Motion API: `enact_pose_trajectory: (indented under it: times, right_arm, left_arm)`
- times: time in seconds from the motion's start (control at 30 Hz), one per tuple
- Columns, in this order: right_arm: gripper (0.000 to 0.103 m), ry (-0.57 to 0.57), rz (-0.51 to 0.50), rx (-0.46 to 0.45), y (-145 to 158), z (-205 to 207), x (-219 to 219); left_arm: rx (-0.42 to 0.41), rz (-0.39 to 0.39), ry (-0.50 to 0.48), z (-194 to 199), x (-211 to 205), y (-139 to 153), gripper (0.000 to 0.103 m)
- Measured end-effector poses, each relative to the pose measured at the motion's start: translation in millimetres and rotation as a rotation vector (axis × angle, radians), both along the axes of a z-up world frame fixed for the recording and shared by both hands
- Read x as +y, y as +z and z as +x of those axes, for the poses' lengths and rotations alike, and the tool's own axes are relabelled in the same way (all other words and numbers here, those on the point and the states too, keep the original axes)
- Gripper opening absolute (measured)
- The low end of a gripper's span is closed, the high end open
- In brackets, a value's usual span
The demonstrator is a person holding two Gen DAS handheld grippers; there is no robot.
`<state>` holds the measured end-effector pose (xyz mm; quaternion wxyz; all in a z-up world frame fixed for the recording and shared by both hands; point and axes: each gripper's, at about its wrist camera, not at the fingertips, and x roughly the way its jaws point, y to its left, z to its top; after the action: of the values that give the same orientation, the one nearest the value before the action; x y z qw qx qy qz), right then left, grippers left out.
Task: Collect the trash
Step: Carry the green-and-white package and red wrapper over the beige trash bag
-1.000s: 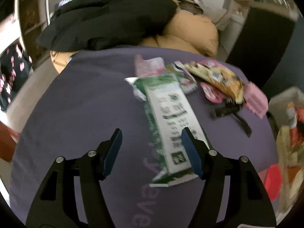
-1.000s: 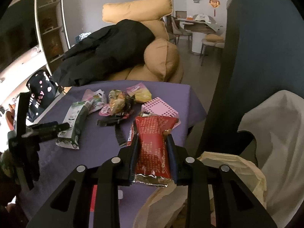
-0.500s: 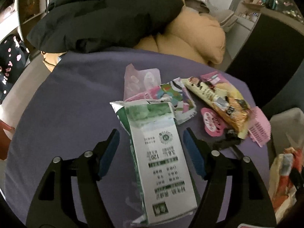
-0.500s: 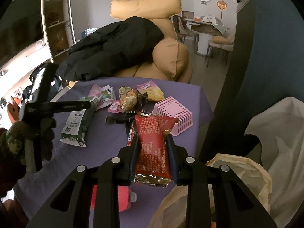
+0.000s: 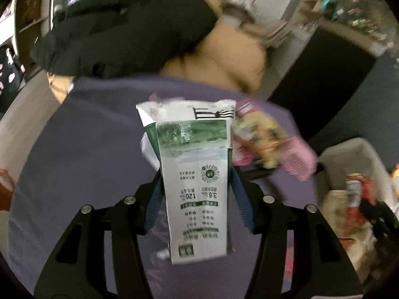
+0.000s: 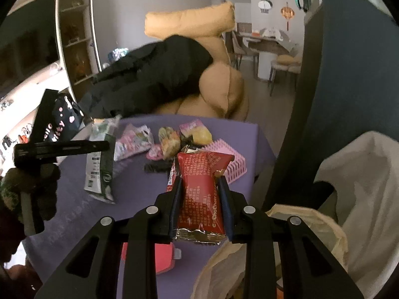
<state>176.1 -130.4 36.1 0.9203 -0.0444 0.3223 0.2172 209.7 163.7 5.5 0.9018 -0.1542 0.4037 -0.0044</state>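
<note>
My left gripper (image 5: 195,194) is shut on a green and white milk carton (image 5: 197,184) and holds it above the purple table (image 5: 87,149). From the right wrist view the carton (image 6: 99,159) hangs from the left gripper (image 6: 104,147). My right gripper (image 6: 200,194) is shut on a red snack wrapper (image 6: 202,189) near the table's right edge, just left of a trash bag (image 6: 286,226). Several wrappers (image 6: 169,139) lie on the table beyond it.
A pink basket (image 6: 232,162) and a black strap (image 6: 157,168) lie among the wrappers. A red object (image 6: 159,256) sits below my right gripper. A yellow sofa with a black coat (image 6: 159,74) stands behind the table. A dark partition (image 6: 336,74) rises at right.
My left gripper has closed on the milk carton and lifted it off the table. My right gripper still holds the red wrapper, nearly unmoved.
</note>
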Motion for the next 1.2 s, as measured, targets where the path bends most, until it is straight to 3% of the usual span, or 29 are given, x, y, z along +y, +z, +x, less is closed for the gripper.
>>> enact_pose_trajectory:
  times: [0.27, 0.57, 0.87, 1.2]
  right_arm:
    - [0.028, -0.003, 0.023, -0.117, 43, -30, -11]
    - [0.028, -0.057, 0.043, -0.231, 80, -62, -47]
    - [0.028, -0.147, 0.045, -0.309, 93, -96, -96]
    - [0.028, -0.266, 0.061, -0.299, 81, -110, -156]
  left_arm:
    - [-0.253, -0.006, -0.078, -58, -26, 79, 0.05]
    - [-0.423, 0.058, -0.173, -100, -78, 138, 0.05]
    - [-0.464, 0.065, -0.289, -112, -139, 146, 0.05]
    - [-0.431, 0.038, -0.427, -104, -216, 128, 0.05]
